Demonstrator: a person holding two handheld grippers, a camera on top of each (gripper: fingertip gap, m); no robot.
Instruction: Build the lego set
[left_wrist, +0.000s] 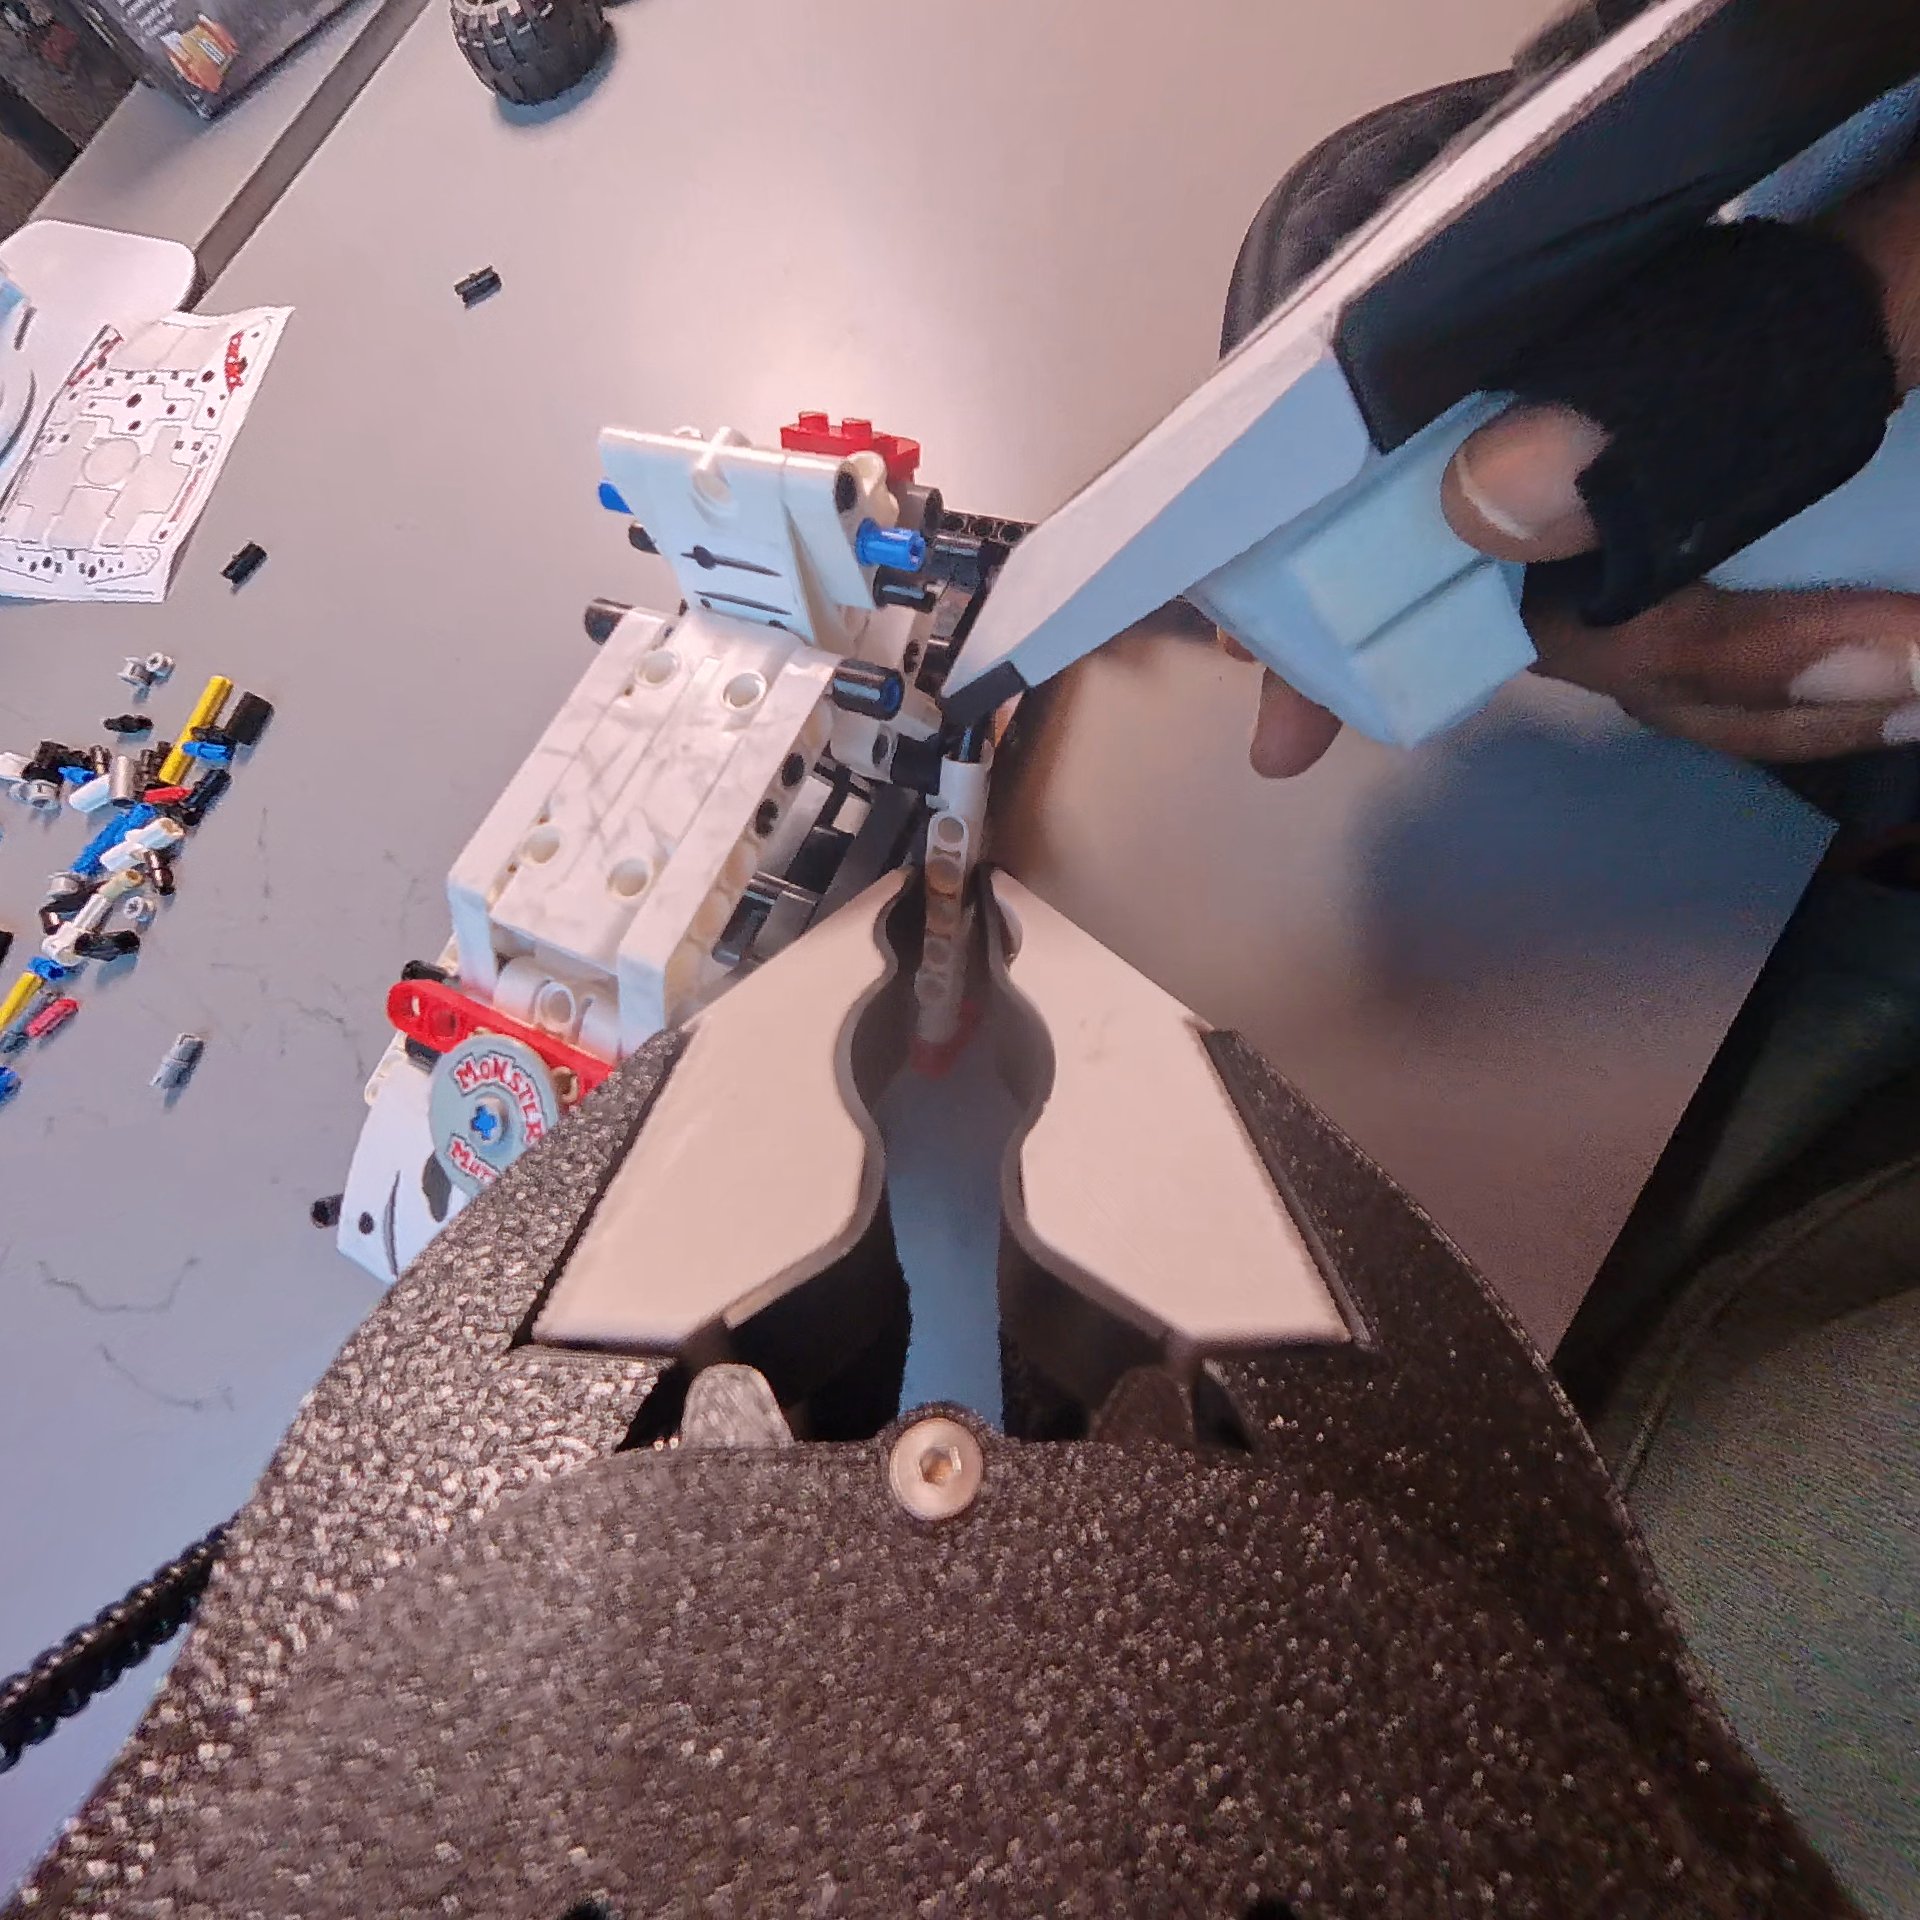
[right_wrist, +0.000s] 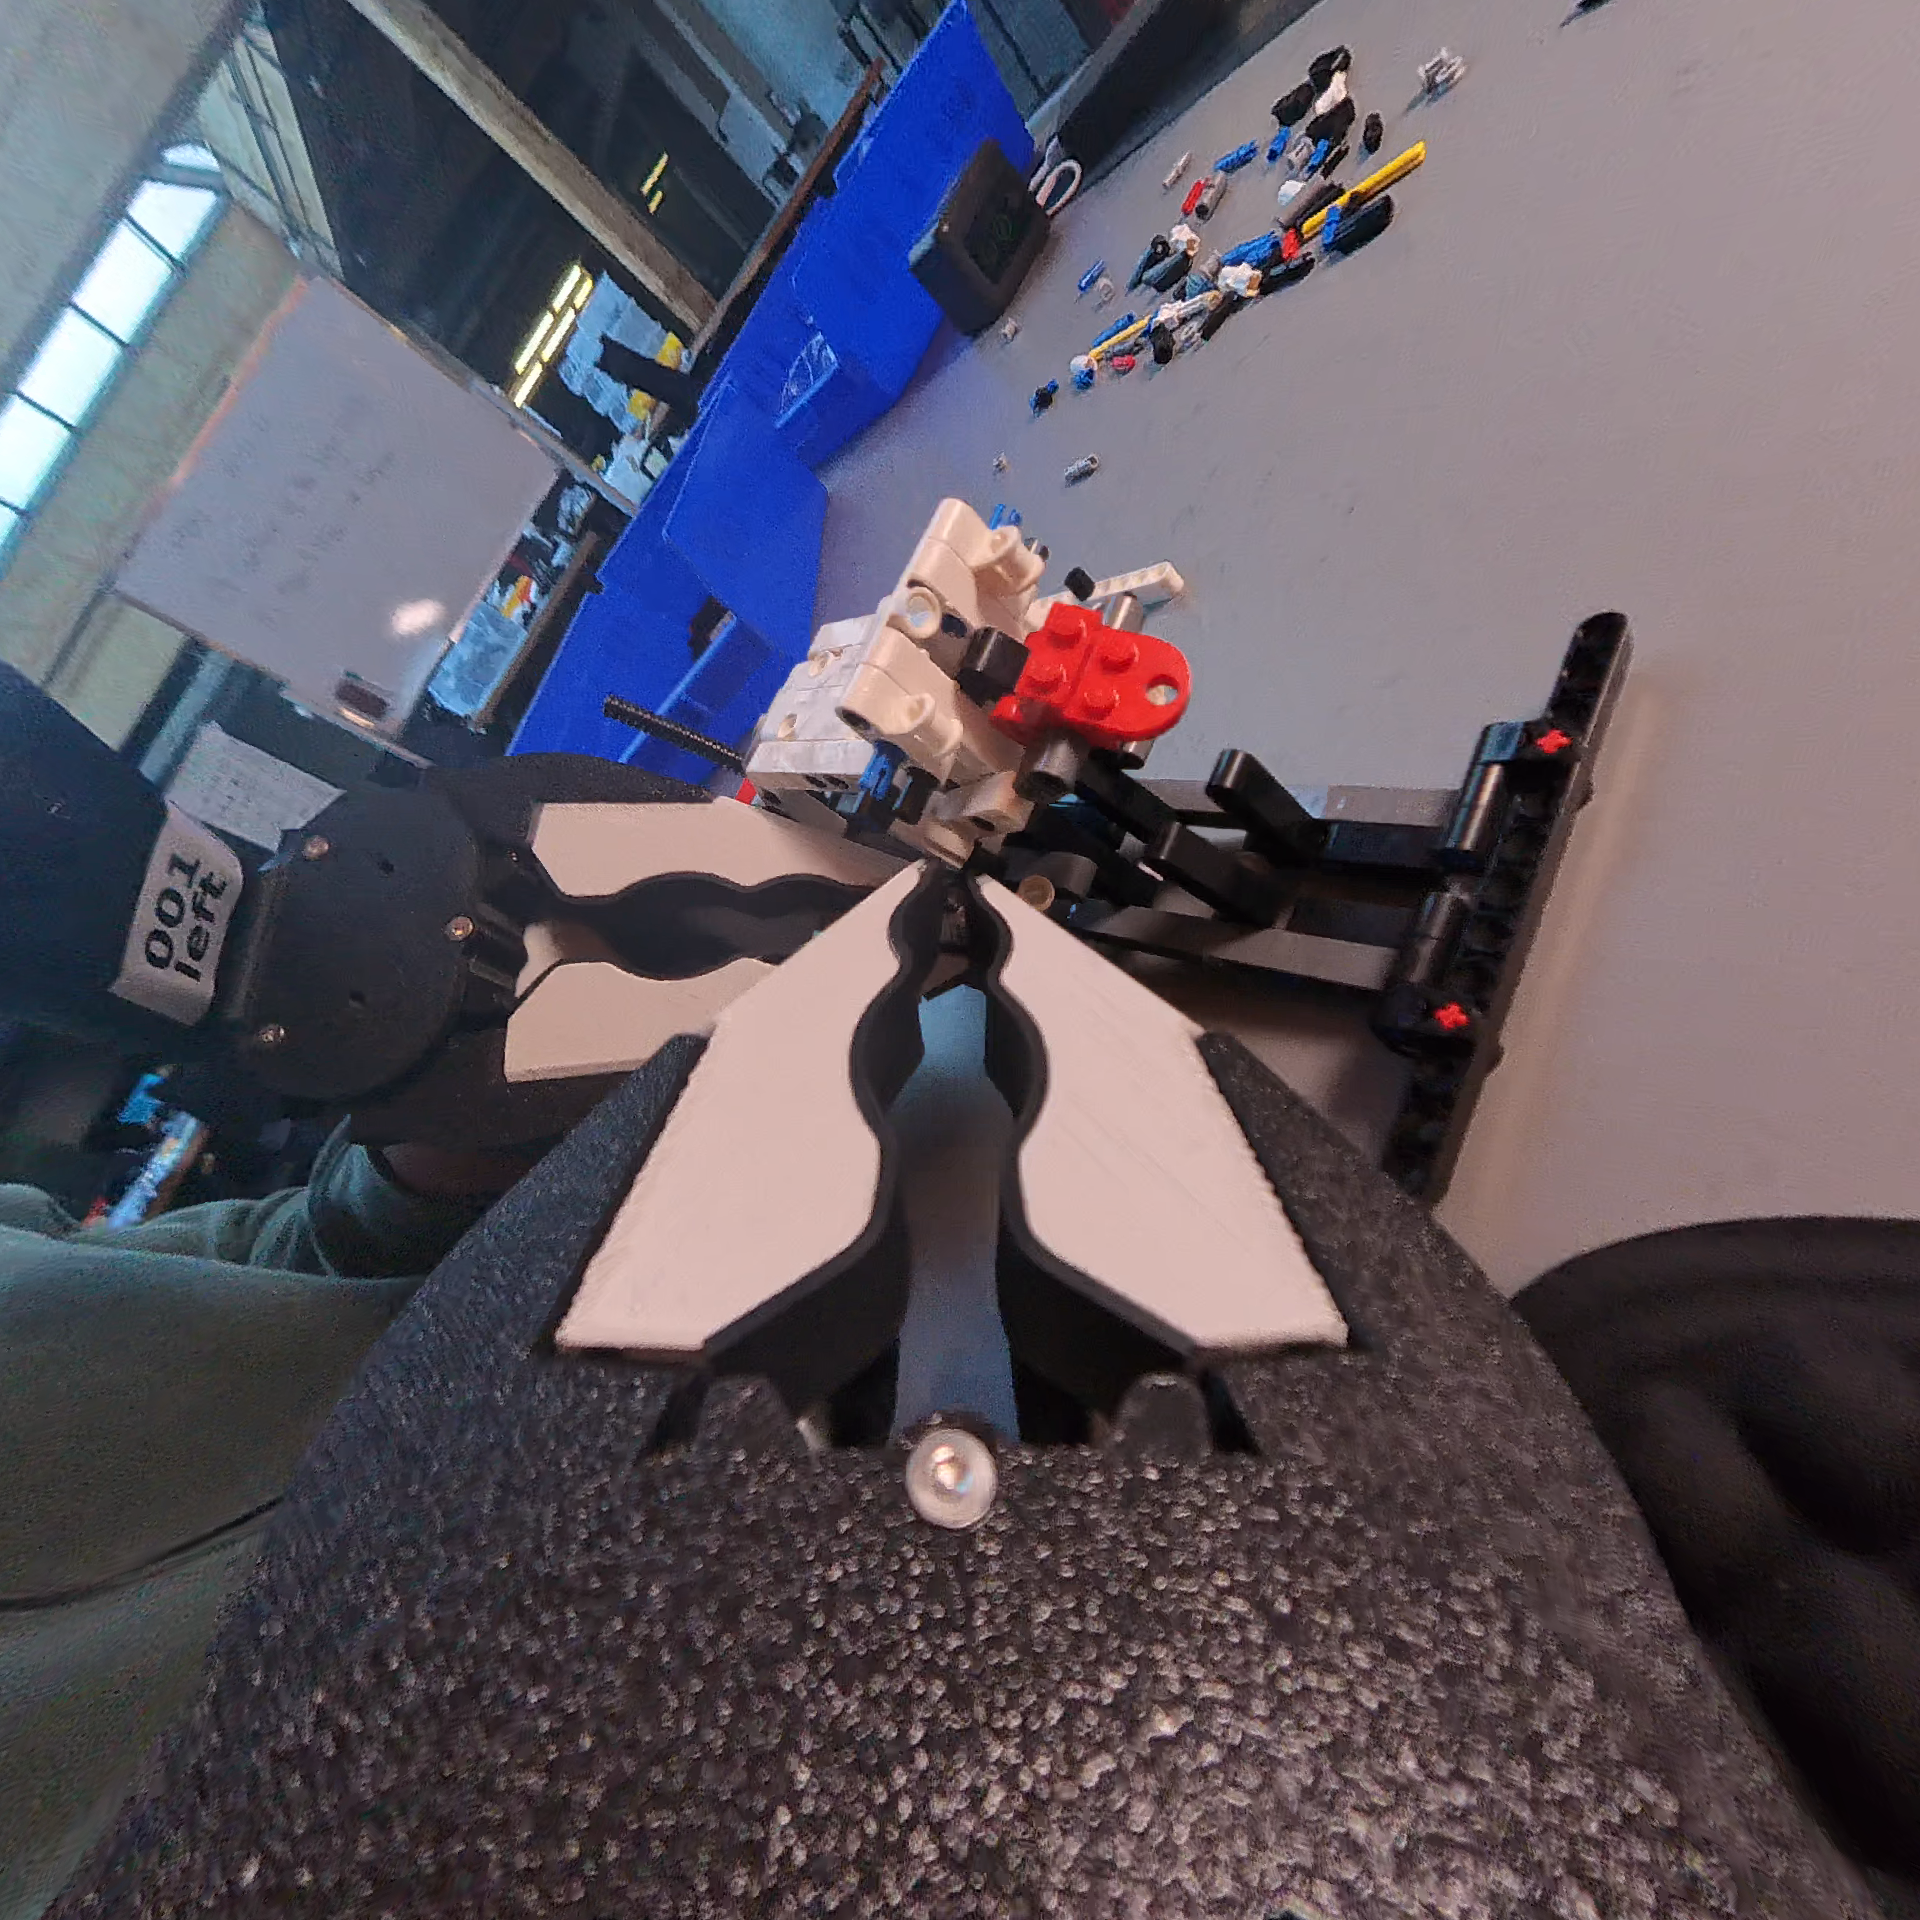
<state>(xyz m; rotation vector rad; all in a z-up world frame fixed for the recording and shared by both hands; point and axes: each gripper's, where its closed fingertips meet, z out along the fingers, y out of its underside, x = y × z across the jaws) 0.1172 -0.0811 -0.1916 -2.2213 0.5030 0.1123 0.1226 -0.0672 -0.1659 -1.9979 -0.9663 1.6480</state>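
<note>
The half-built lego model (left_wrist: 665, 790) lies on the grey counter (left_wrist: 1039, 260). The left gripper (left_wrist: 948, 904) is nearly closed on a white beam (left_wrist: 951, 894) at the model's side; the right gripper (right_wrist: 948, 883), pinched almost shut, holds a small black pin there. Too hard a push could skew the pin or twist the beam loose. Beyond the model, loose pieces (left_wrist: 114, 810) and a sticker sheet (left_wrist: 125, 447) lie well apart; nothing blocks access.

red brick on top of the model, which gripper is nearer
Right. Its tips pinch the model just below the red brick; the left gripper holds a white beam farther down.
</note>
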